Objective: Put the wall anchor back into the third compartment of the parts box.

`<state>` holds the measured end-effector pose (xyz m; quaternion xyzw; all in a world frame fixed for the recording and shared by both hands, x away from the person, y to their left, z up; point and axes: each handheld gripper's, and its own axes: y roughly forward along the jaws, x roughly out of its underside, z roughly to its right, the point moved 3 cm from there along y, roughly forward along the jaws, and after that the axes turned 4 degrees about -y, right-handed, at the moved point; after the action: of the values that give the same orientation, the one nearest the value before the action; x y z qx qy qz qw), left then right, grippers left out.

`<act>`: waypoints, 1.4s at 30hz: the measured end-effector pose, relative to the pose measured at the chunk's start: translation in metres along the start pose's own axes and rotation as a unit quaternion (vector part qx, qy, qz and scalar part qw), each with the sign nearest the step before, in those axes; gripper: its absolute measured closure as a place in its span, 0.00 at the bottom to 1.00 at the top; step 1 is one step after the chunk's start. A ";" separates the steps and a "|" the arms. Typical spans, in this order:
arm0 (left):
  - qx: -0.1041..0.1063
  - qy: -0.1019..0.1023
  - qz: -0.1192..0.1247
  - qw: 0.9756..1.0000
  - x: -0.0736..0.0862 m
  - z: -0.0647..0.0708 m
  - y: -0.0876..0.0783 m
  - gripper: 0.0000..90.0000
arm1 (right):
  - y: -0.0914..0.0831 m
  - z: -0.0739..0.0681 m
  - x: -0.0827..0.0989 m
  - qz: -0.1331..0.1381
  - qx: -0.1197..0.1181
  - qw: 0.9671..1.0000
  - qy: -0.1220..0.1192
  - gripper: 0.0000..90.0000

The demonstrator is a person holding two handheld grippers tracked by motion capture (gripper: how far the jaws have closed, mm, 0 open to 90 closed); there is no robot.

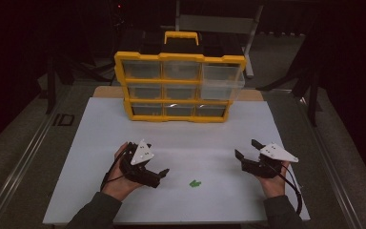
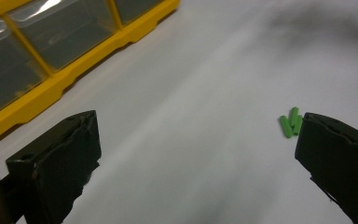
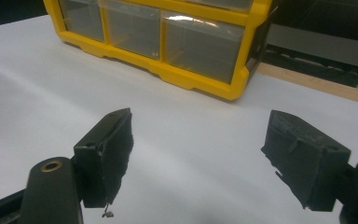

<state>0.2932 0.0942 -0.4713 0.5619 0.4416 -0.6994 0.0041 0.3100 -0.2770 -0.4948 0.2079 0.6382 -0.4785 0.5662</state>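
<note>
A few small green pegs (image 1: 195, 183) lie together on the white mat, between the two hands and near the front edge. My left gripper (image 1: 160, 176) is held just left of them, its jaws wide apart with nothing between them. In the left gripper view the green pegs (image 2: 291, 122) sit right beside the tip of the right-hand jaw, and the left gripper (image 2: 196, 126) is open over bare mat. My right gripper (image 1: 246, 148) rests open at the mat's right side, pointing toward the yellow drawer organizer (image 1: 178, 117). The right gripper (image 3: 198, 123) holds nothing.
The yellow organizer (image 3: 168, 70) with clear drawers stands upright at the mat's far edge. Its top right drawer (image 1: 221, 81) is pulled out toward me. The white mat (image 1: 124, 119) covers a wooden table; dark floor and stands surround it.
</note>
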 end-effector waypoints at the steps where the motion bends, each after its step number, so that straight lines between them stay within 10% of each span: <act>1: 0.005 0.001 -0.003 1.000 -0.001 0.001 0.003 0.01 | 0.000 0.000 0.000 0.000 0.000 1.000 -0.001 0.26; 19: 0.077 0.028 -0.049 0.995 -0.015 0.026 0.057 0.03 | -0.002 -0.002 -0.002 0.030 -0.017 0.999 -0.005 0.25; 42: 0.105 0.019 -0.133 0.985 -0.004 0.042 0.113 0.19 | -0.004 -0.009 -0.005 0.058 -0.034 0.998 -0.014 0.23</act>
<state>0.3182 -0.0029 -0.5384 0.5084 0.4366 -0.7256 -0.1563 0.3039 -0.2699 -0.4896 0.2182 0.6331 -0.4255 0.6088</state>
